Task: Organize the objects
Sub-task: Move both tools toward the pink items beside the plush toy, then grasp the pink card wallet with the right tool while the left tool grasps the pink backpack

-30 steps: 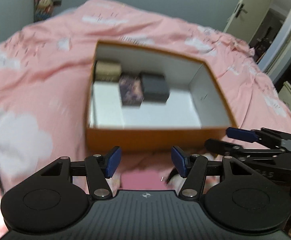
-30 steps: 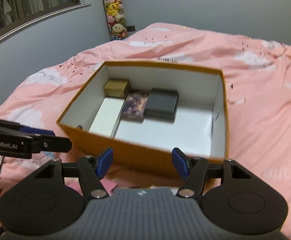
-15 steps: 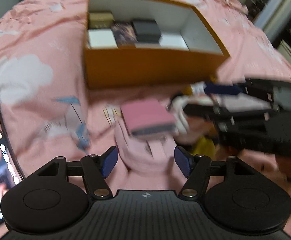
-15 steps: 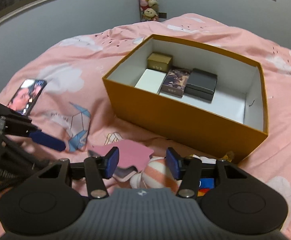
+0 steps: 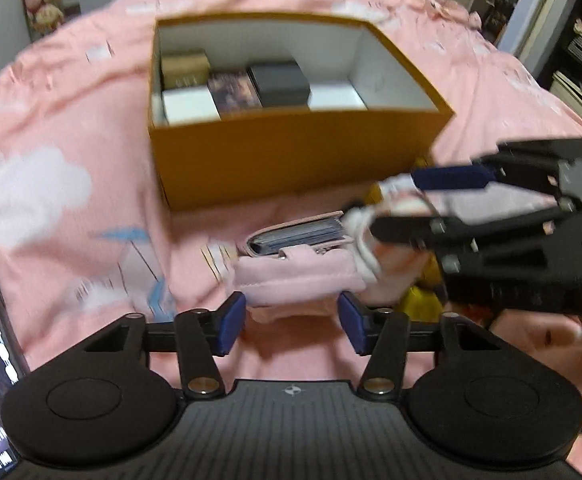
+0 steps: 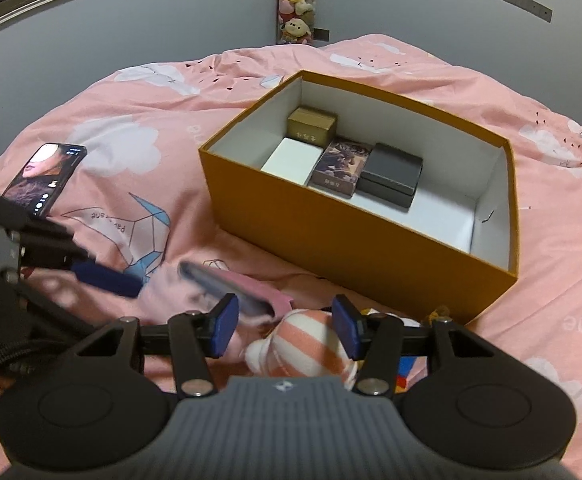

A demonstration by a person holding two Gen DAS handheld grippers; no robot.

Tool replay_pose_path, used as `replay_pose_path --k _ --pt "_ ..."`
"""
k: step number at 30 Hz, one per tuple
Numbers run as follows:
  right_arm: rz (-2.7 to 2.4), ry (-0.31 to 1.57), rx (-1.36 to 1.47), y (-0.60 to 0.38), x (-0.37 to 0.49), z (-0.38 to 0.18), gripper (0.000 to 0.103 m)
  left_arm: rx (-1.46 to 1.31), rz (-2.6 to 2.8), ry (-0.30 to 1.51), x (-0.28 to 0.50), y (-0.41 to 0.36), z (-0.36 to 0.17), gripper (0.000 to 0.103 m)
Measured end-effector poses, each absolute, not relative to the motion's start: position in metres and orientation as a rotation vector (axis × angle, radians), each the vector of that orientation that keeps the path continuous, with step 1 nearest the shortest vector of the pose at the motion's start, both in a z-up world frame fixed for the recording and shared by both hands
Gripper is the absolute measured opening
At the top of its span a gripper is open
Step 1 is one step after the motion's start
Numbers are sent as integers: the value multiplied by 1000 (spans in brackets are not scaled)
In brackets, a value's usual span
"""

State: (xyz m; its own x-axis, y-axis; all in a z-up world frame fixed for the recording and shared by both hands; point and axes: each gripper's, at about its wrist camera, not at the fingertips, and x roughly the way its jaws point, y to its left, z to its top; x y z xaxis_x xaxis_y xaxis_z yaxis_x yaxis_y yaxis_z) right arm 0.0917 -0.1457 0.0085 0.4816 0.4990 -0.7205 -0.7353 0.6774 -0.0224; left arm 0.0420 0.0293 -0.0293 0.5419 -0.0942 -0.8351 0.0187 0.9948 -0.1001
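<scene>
Left gripper (image 5: 291,322) closing around soft pink wallet (image 5: 299,268) (light, squashy; grip padded body, contact unclear). Right gripper (image 6: 285,326) half-open, straddling striped plush (image 6: 311,344), pads seemingly not pressing.

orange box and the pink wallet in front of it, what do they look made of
Orange box: looks like stiff matte cardboard, with straight thin walls and a white paper-like lining. Pink wallet: probably soft padded fabric or faux leather, with rounded puffy edges; blur leaves the finish unclear.
</scene>
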Motion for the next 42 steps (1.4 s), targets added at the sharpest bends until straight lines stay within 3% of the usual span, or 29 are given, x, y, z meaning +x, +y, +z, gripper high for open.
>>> replay_pose_path --k 1,7,12,16,20,23,33,34,37,39,40,42 --pt "770 746 -356 -145 92 9 55 -62 -40 984 46 29 -29 49" --pt "786 751 -374 -141 93 6 52 -88 -12 955 72 38 -34 48" --pt "793 759 -388 -133 101 0 39 -122 30 949 89 45 -42 47" --pt "782 770 -405 -125 111 -7 35 -162 34 933 94 52 -43 48" --pt "758 793 -414 -121 122 -15 34 -161 -6 930 94 56 -44 61" --pt "757 815 -407 -120 130 -20 32 -150 -22 922 95 55 -47 65" --pt "742 848 -394 -126 140 -25 30 -159 -87 905 105 53 -57 71" --pt "740 845 -392 -127 140 -24 31 -160 -97 906 105 52 -58 70" --pt "741 846 -376 -130 143 -23 31 -165 -134 900 104 49 -58 49" --pt "743 847 -370 -131 145 -22 31 -147 -125 890 102 46 -56 43" --pt "743 847 -369 -131 145 -22 31 -148 -120 889 102 45 -55 36" --pt "743 843 -370 -131 146 -22 31 -162 -111 888 99 47 -51 31"
